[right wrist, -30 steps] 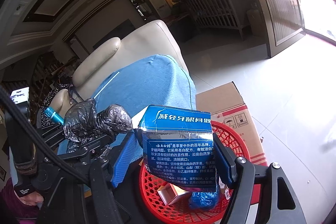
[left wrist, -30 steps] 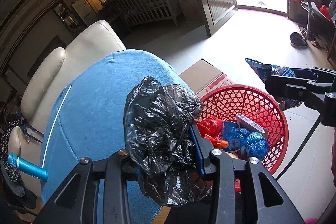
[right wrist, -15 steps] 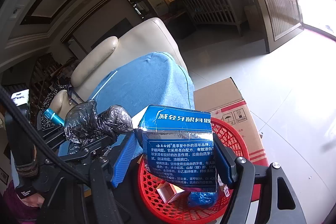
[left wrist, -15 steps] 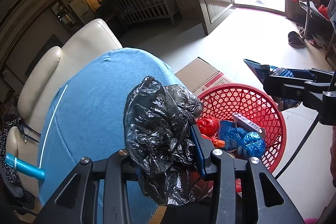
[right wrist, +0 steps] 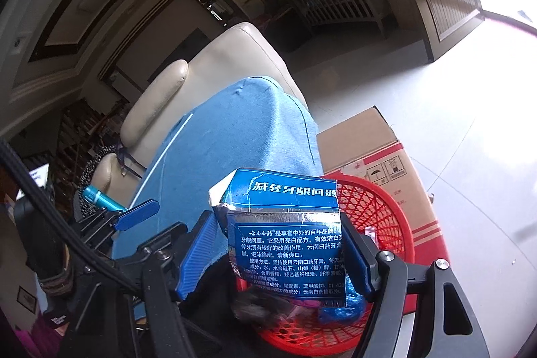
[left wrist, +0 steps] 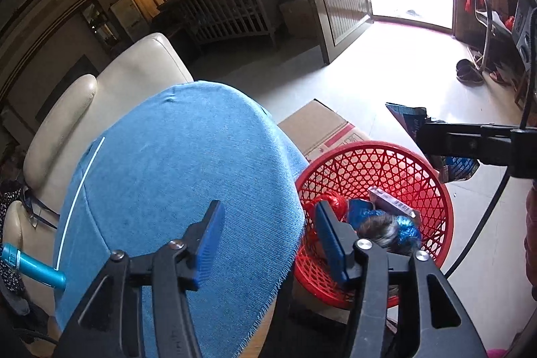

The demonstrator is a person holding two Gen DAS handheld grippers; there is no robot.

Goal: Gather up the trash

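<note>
My left gripper [left wrist: 268, 240] hovers over the edge of the blue tablecloth [left wrist: 184, 173]; its jaws are opening and nothing is between them. A crumpled black plastic bag [left wrist: 379, 223] shows as a dark blur in the red mesh basket [left wrist: 439, 190], on top of red and blue wrappers. My right gripper [right wrist: 278, 260] is shut on a blue toothpaste box [right wrist: 285, 240], holding it above the red basket [right wrist: 386, 217]. The blurred bag [right wrist: 261, 304] lies under that box. The same box [left wrist: 406, 119] appears at the right in the left wrist view.
A cardboard carton [left wrist: 322, 130] stands behind the basket on the pale tiled floor. Beyond the table sits a cream sofa [left wrist: 134, 72]. A teal tube [left wrist: 33, 267] lies at the left. A black cable [left wrist: 486, 223] hangs by the basket. Slippers [left wrist: 470, 76] lie near the doorway.
My left gripper has let go of the black bag, which has dropped into the red basket. The right gripper still holds the blue box in about the same place.
</note>
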